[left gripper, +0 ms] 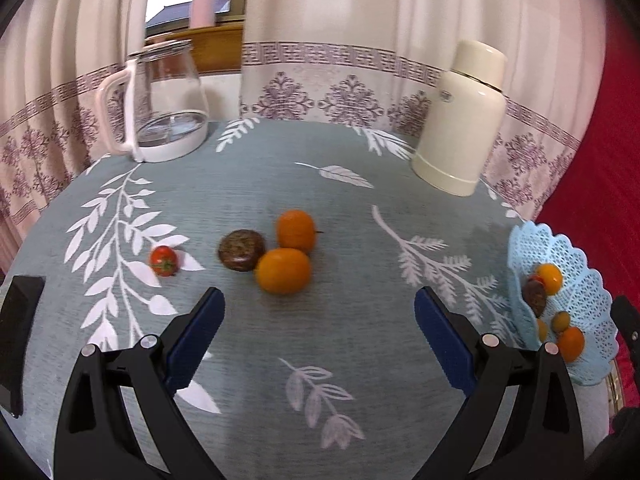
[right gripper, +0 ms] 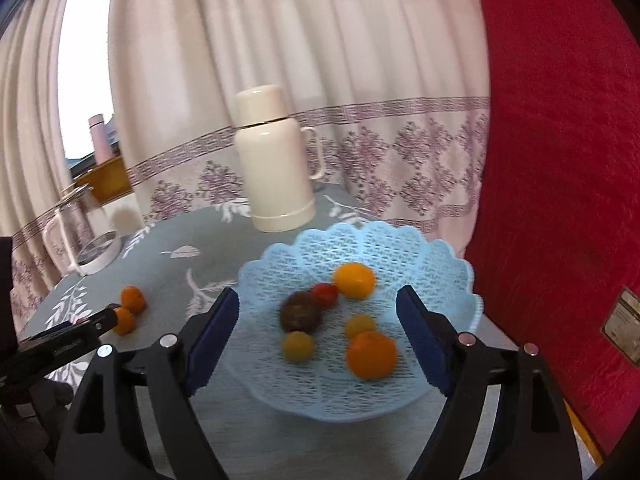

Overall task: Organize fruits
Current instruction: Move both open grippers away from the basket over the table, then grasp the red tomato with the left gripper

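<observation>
Listing what lies ahead of your two grippers on the table (left gripper: 360, 320), item by item.

Left gripper (left gripper: 319, 314): jaws spread wide, nothing between the pads, bare cloth beneath them.
- Two oranges (left gripper: 284, 271), touching each other, just ahead of the gap, a little toward the left jaw.
- Brown fruit (left gripper: 241, 249), touching the nearer orange on its left side.
- Small tomato (left gripper: 163, 261), apart from the cluster, ahead of and outside the left jaw.
- Open cloth runs from the right jaw across to the basket, with nothing standing on it.
- Glass jug (left gripper: 160, 104), far ahead to the left, near the table's back edge.
- Cream flask (left gripper: 464, 120), far ahead to the right, also near the back edge.
- Black object (left gripper: 20, 340) at the left border, outside the left jaw; you cannot tell what it is.

Right gripper (right gripper: 318, 334): jaws spread, pinching nothing, hanging over the blue basket (right gripper: 400, 248).
- The basket's scalloped rim reaches outside both jaws; its right side lies close to the table's edge, with red fabric (right gripper: 560, 160) beyond.
- Inside it, between your jaws: a large orange (right gripper: 371, 354), a yellow-orange fruit (right gripper: 354, 280) farther ahead, a brown fruit, a small red tomato and two small yellow fruits (right gripper: 298, 346).
- The left gripper's finger shows outside your left jaw, by the two oranges on the cloth.
</observation>
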Demonstrator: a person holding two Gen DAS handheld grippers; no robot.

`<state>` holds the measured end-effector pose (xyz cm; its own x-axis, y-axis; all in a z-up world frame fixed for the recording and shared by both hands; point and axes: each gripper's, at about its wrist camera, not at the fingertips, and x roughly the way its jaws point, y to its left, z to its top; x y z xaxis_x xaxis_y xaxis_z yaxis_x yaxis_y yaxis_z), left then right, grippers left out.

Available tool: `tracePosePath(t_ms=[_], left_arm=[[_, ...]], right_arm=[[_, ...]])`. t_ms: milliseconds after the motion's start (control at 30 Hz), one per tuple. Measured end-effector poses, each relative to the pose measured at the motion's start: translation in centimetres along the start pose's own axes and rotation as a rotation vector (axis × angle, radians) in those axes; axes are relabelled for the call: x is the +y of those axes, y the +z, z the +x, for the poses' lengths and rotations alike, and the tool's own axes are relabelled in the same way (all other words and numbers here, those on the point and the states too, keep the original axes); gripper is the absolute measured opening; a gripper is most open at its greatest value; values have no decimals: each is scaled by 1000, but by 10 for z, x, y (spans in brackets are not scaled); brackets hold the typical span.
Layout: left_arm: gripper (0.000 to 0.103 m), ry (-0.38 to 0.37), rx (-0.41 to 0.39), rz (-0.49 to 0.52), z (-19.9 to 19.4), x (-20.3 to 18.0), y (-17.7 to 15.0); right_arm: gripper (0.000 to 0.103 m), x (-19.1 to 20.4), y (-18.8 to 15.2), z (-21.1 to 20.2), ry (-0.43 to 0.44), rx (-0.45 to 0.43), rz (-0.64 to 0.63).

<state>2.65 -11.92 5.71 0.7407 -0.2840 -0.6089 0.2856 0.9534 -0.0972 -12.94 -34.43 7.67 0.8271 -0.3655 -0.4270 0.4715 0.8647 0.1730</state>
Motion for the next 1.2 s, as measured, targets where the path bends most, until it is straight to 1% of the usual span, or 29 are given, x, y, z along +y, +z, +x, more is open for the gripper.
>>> tracePosePath(t_ms=[367,500,633,800,1033,1133,1167,1200], left_arm=[[97,102,-4,-107,12,63,8],[97,149,-3,-105,19,79,10],[97,185,10,-109,27,94,13],[97,204,32,-117,38,106,15],[97,185,75,-133,51,115,18],[97,194,89,-129,57,117,21],[95,199,93,-128,59,116,22],[90,203,100,-127,62,117,23]], right_arm=[[81,49,-17,-1,116,45,-92],[81,59,-22,0,144,57,-128],[81,66,-29,4,172,91,-153],[81,74,-35,6,198,112,-188],[81,80,-39,8,214,131,-214],[81,79,-39,9,214,137,-212],[81,79,-39,10,214,138,-211],[81,79,-39,10,214,138,-212]])
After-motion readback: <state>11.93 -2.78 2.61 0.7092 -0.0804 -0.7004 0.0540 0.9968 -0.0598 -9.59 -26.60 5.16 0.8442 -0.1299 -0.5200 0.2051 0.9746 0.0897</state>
